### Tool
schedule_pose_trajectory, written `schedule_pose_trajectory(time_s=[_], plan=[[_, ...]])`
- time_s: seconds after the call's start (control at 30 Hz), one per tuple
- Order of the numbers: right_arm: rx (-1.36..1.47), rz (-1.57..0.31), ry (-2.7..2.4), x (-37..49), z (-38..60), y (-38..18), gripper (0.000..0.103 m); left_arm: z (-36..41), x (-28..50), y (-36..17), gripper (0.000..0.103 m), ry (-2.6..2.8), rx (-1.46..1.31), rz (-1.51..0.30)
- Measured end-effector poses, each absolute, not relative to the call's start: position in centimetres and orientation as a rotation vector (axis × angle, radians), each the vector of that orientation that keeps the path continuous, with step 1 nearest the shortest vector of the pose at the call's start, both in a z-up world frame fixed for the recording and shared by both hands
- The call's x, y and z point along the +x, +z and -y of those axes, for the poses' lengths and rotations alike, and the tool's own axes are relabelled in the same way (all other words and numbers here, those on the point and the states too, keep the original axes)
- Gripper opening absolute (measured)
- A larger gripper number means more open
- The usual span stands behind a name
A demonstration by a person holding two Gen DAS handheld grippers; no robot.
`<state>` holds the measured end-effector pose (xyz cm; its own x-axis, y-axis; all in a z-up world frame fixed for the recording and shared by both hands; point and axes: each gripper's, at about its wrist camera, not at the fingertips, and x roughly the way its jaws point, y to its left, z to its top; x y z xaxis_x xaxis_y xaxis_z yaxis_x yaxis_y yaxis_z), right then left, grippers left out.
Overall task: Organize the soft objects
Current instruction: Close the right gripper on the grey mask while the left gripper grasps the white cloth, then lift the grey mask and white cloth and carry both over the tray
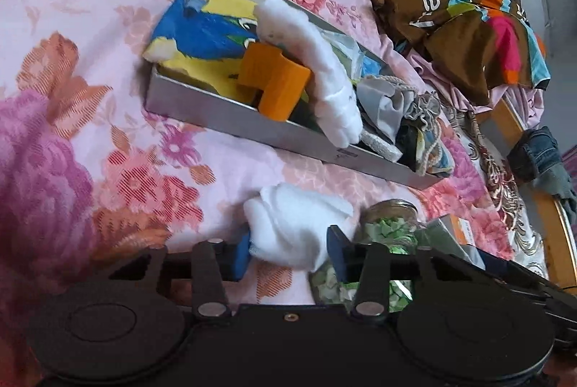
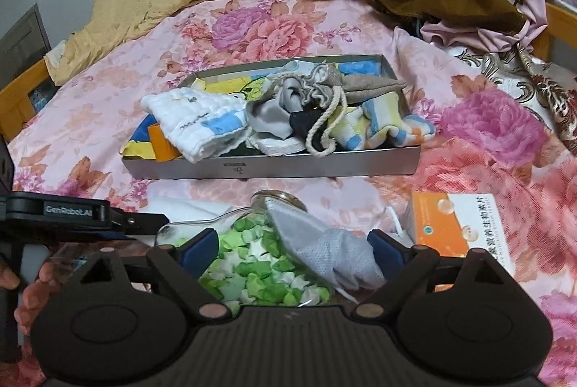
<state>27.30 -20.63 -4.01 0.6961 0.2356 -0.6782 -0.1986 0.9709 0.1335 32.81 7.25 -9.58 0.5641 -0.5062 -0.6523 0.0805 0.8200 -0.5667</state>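
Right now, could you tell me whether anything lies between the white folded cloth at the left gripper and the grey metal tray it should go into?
Nothing visible does. The white folded cloth sits between the left gripper's fingers, and only bare floral bedsheet separates it from the grey metal tray. The glass jar of green paper stars lies off to one side.

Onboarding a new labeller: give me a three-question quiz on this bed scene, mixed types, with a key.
1. True or false: the white cloth between the left tool's pads lies inside the metal tray.
2. What lies draped over the glass jar of green and white paper stars in front of the right tool?
A. an orange block
B. a grey face mask
C. a striped sock
3. Fill in: the orange and white box lies on the floral ____.

Key:
1. False: it lies on the bedsheet, on the near side of the tray.
2. B, the grey face mask.
3. bedsheet
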Motion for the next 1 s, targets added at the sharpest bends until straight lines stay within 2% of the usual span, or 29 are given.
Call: schedule_pose_trajectory(time_s=[0.3, 0.43, 0.5, 0.6, 0.73, 0.77, 0.93, 1.0], plan=[[0.103, -0.776, 0.282, 27.2, 20.4, -4.0, 0.081, -6.4, 32.7, -10.0, 0.029, -0.378, -0.514, -0.902], [0.118, -0.776, 0.291, 27.2, 20.4, -4.0, 0.075, -6.0, 32.5, -10.1, 0.017, -0.387, -0.507, -0.898], [0.117, -0.771, 0.293, 27.1, 20.4, -4.0, 0.072, -5.7, 32.4, -10.2, 0.015, -0.392, -0.492, -0.895], [0.113, -0.762, 0.288, 27.0, 20.3, -3.9, 0.065, -5.5, 32.2, -10.1, 0.008, -0.397, -0.488, -0.891], [0.111, -0.752, 0.275, 26.9, 20.4, -3.7, 0.055, -5.5, 31.9, -9.9, 0.005, -0.406, -0.503, -0.875], [0.111, -0.751, 0.275, 26.9, 20.4, -3.7, 0.048, -5.4, 31.8, -9.7, 0.005, -0.404, -0.502, -0.869], [0.071, -0.729, 0.282, 26.6, 20.0, -3.5, 0.029, -5.1, 31.3, -8.5, 0.004, -0.394, -0.489, -0.831], [0.047, -0.719, 0.281, 26.4, 19.7, -3.3, 0.024, -4.9, 31.0, -8.0, 0.004, -0.387, -0.469, -0.811]])
